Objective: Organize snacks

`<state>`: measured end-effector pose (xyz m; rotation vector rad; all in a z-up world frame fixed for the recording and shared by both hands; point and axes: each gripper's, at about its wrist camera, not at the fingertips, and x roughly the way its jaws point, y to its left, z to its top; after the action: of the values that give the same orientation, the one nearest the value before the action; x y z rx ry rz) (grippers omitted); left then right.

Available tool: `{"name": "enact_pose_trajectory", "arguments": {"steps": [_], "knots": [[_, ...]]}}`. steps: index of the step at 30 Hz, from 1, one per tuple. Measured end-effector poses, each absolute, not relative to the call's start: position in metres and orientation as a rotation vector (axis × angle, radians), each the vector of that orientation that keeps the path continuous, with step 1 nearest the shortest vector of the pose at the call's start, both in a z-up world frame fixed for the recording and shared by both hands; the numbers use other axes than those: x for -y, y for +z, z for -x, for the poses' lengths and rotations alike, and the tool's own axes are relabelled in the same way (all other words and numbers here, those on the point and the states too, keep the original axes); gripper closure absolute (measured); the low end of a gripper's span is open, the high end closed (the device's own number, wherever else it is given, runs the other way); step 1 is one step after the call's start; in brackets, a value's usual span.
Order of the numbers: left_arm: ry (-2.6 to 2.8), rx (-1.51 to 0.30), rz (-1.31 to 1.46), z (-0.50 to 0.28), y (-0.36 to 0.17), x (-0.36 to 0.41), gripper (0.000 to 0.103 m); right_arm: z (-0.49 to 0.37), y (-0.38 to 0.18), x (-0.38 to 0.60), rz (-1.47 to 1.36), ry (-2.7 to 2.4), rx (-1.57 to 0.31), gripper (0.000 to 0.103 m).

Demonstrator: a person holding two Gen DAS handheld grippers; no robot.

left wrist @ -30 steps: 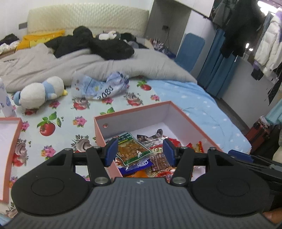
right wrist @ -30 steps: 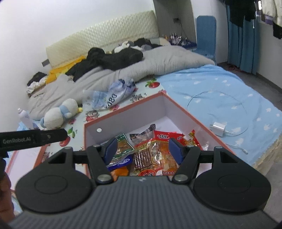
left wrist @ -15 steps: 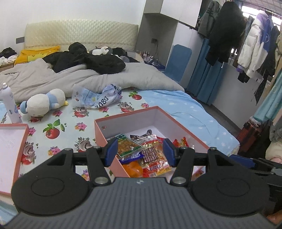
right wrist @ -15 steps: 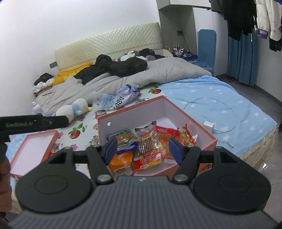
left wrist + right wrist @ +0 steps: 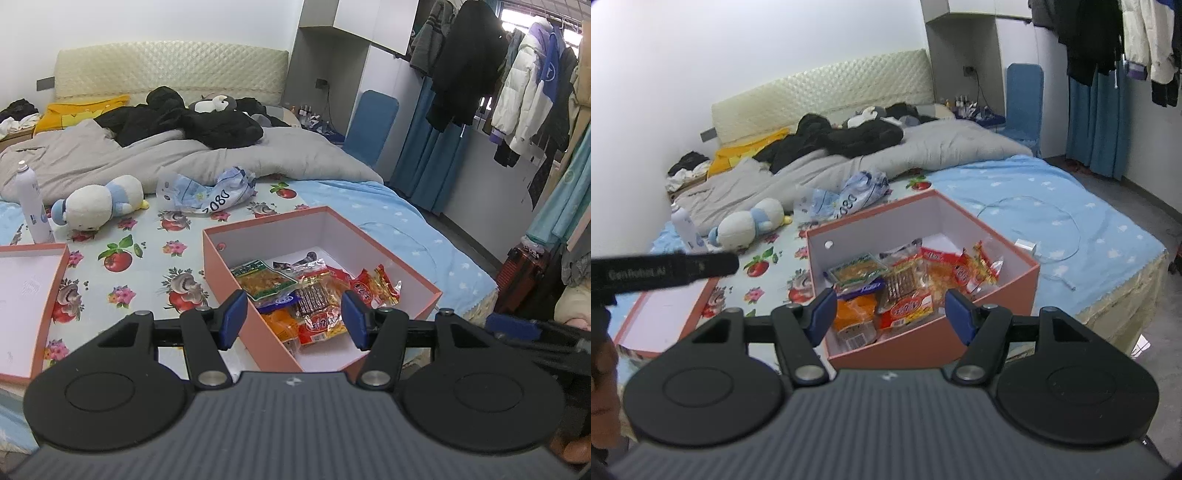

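Observation:
An open pink box (image 5: 399, 258) (image 5: 1008, 291) stands on the bed near its foot edge. Several snack packets lie in it: a green one (image 5: 264, 278) (image 5: 855, 273), a brown one (image 5: 314, 299) (image 5: 901, 282), orange (image 5: 855, 314) and red ones (image 5: 373, 284) (image 5: 960, 273). My left gripper (image 5: 290, 323) is open and empty, held above and in front of the box. My right gripper (image 5: 890, 314) is open and empty, likewise above the box's near side.
The box lid (image 5: 26, 295) (image 5: 661, 317) lies at the left on the fruit-print sheet. A plush toy (image 5: 98, 201), a spray bottle (image 5: 31, 201) and a crumpled bag (image 5: 210, 188) lie behind. A charger cable (image 5: 1045, 236) lies right of the box. Clothes hang at the right (image 5: 517, 92).
Both grippers have pulled back and risen away from the box, so more of the bed and room shows. Both stay open and empty.

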<state>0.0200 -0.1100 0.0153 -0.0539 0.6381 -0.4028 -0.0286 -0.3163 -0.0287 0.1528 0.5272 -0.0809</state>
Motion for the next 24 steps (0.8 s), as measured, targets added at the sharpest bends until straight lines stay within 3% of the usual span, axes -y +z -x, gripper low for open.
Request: {"name": "enact_pose_trajectory", "arguments": {"steps": [24], "knots": [[-0.384, -0.703, 0.052, -0.039, -0.011, 0.111, 0.041, 0.011, -0.059, 0.316, -0.179, -0.087, -0.600, 0.036]]}}
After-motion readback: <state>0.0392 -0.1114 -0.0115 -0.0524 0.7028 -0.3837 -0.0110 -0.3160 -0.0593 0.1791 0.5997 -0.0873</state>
